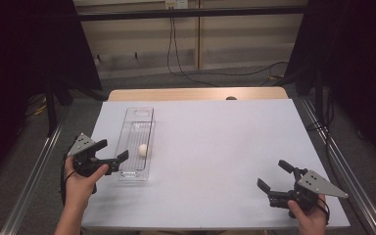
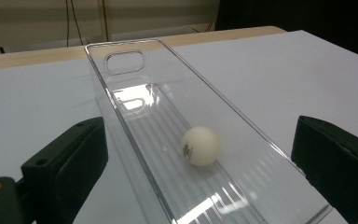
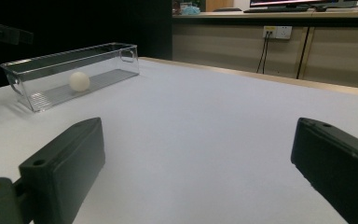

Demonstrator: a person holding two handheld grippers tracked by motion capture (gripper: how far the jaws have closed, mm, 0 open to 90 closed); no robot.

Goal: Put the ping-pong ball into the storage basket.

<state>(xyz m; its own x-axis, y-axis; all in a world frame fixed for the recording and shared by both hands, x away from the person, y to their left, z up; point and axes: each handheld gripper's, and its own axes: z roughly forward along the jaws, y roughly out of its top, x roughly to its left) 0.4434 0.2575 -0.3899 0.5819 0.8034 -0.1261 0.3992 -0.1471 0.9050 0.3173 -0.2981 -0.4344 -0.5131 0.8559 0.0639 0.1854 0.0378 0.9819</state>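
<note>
A white ball point(image 2: 200, 145) rests on the ribbed floor of a clear tray point(image 2: 121, 100), just ahead of the wide-open, empty left gripper point(image 1: 111, 151); its dark printed mark reads in the left gripper view. The right gripper point(image 1: 273, 176), equally agape and empty, hovers well apart over the table point(image 1: 215, 137).

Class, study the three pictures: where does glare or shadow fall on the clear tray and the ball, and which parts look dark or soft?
High view: the clear tray is faint against the table, surroundings dark. Left gripper view: bright glare streaks on the tray's ribbed floor, ball sharp, near jaws soft. Right gripper view: tray casts a soft shadow, upper left background black.
</note>
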